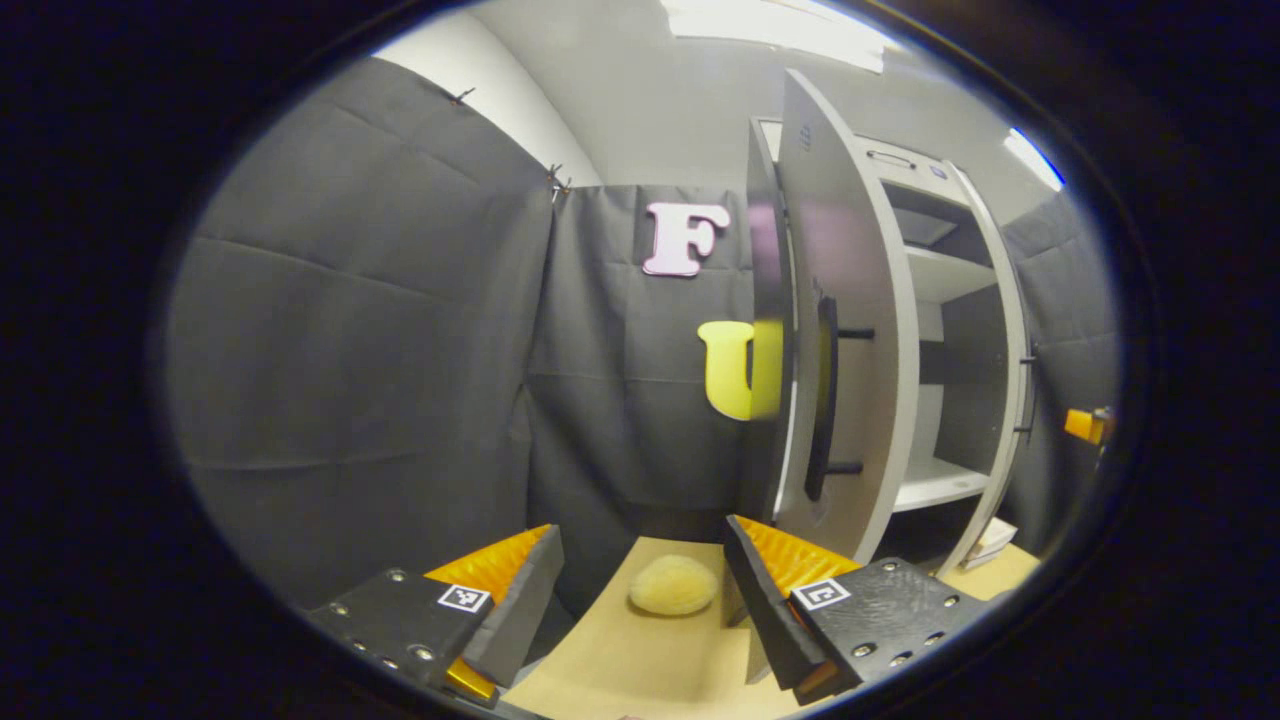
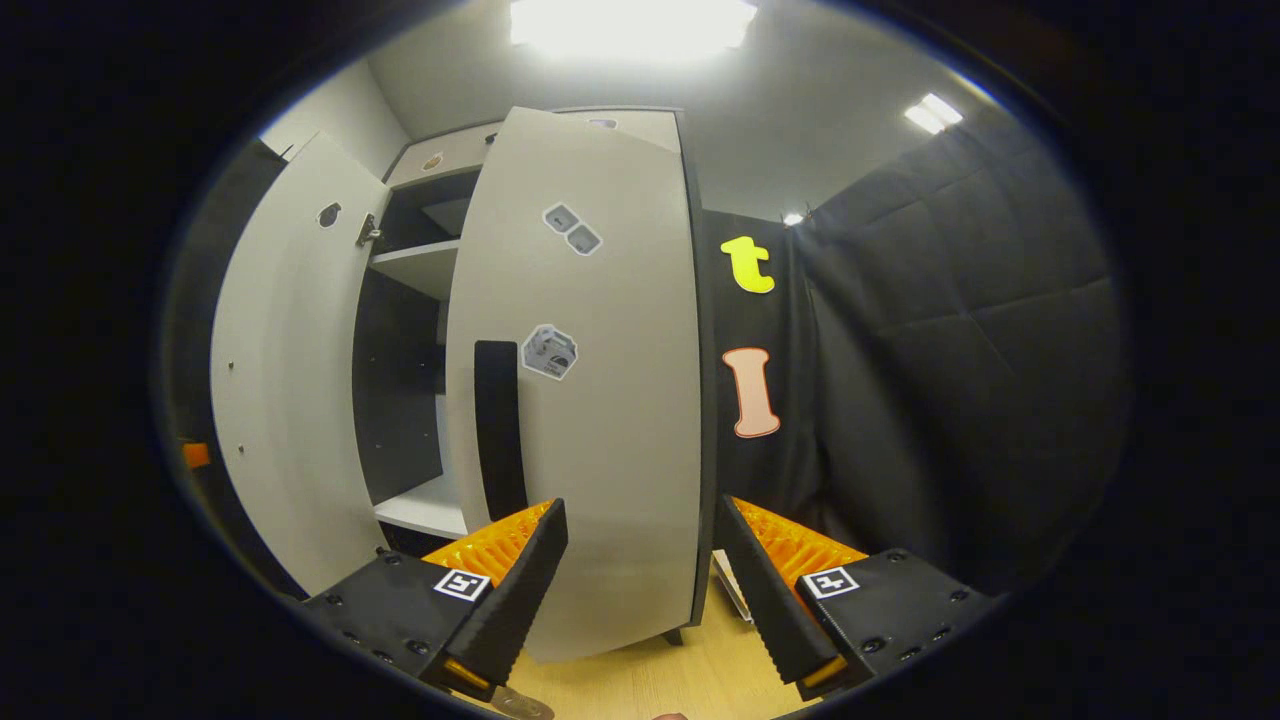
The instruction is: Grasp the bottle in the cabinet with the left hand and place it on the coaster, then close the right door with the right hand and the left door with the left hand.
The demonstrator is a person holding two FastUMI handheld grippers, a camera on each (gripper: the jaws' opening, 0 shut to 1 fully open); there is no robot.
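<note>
In the left gripper view the left gripper (image 1: 640, 590) hangs with its fingers spread wide and nothing between them, above a tan tabletop (image 1: 650, 670) where a round, pale, fuzzy coaster (image 1: 673, 585) lies bare; no bottle stands on it, and the visible cabinet shelves (image 1: 935, 485) look empty, so I cannot tell where the bottle is. The left door (image 1: 845, 330) stands ajar, edge-on, its dark bar handle (image 1: 822, 400) facing the camera. In the right gripper view the right gripper (image 2: 640, 580) is likewise wide and holds nothing, close in front of the right door (image 2: 590, 380), which is swung partway open with its dark handle (image 2: 498, 430) near the left finger. The step in hand looks like closing the right door; the next move calls for pressing its face toward the cabinet.
</note>
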